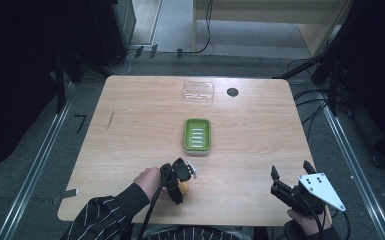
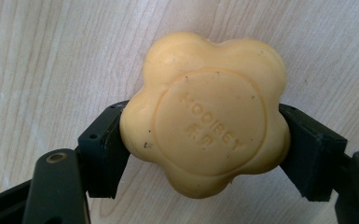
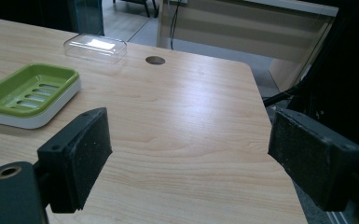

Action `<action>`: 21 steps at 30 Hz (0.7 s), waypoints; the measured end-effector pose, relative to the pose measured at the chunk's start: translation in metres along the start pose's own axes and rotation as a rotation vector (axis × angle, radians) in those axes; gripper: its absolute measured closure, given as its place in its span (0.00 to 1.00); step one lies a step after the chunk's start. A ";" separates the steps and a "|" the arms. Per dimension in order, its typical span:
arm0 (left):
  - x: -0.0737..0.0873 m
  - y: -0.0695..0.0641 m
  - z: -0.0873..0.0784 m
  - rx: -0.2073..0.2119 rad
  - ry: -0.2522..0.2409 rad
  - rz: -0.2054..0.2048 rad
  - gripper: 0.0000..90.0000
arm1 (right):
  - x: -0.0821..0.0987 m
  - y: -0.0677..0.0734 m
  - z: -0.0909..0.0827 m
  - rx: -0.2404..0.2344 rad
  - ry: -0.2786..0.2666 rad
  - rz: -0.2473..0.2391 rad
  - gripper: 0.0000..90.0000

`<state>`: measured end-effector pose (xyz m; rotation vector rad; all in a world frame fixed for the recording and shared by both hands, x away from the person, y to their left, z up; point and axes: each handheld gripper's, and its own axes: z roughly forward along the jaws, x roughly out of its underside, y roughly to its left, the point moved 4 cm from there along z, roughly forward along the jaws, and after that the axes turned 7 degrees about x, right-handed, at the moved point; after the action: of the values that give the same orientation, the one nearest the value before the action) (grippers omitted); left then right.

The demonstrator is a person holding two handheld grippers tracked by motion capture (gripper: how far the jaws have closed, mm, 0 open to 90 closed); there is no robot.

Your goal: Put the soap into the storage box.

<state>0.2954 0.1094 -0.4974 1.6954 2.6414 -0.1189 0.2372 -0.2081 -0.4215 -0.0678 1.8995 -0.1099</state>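
Left gripper [image 1: 180, 181] sits at the near edge of the wooden table [image 1: 130, 130], left of centre, pointing down at the surface. Its jaws are closed on a yellow flower-shaped soap bar [image 2: 205, 112]: in the left gripper view both black pads press against opposite lobes of the bar, one on each side, with no gap visible at either contact. The bar lies flat on the wood, round embossed face up, faint lettering stamped in the middle. In the high view the soap [image 1: 183, 188] shows as a small orange-yellow patch under the gripper, well short of the green soap dish [image 1: 197, 135], which stands near the middle of the table with its slotted insert facing up. A clear plastic lid [image 1: 198, 92] lies farther back, beyond the dish, next to a round hole [image 1: 232, 92] in the tabletop. Right gripper [image 1: 290, 177] is held at the near right corner of the table, well apart from the soap and the dish. Its jaws stand wide apart with nothing between the pads; the right gripper view shows bare wood between them, with the dish [image 3: 30, 93] and lid [image 3: 95, 46] off to one side.
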 end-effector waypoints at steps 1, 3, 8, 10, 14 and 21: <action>0.000 0.000 0.000 0.000 -0.005 0.000 0.29 | 0.000 0.000 0.000 0.000 0.000 0.000 0.15; 0.000 0.000 0.000 0.003 -0.010 0.001 0.29 | 0.000 0.000 0.000 0.000 -0.001 0.000 0.15; 0.002 0.000 0.000 0.004 -0.028 -0.003 0.29 | 0.000 0.000 0.000 0.001 -0.002 0.000 0.15; 0.002 0.000 0.000 0.003 -0.030 -0.002 0.29 | 0.000 0.000 0.000 0.002 -0.001 0.002 0.15; 0.002 0.000 0.000 0.006 -0.040 -0.002 0.29 | 0.000 -0.001 0.000 0.002 -0.003 -0.001 0.15; 0.001 -0.001 -0.001 -0.018 -0.054 0.009 0.29 | 0.000 -0.001 0.000 0.003 -0.003 -0.001 0.15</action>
<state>0.2940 0.1101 -0.4963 1.6739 2.5881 -0.1393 0.2371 -0.2090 -0.4214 -0.0665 1.8964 -0.1127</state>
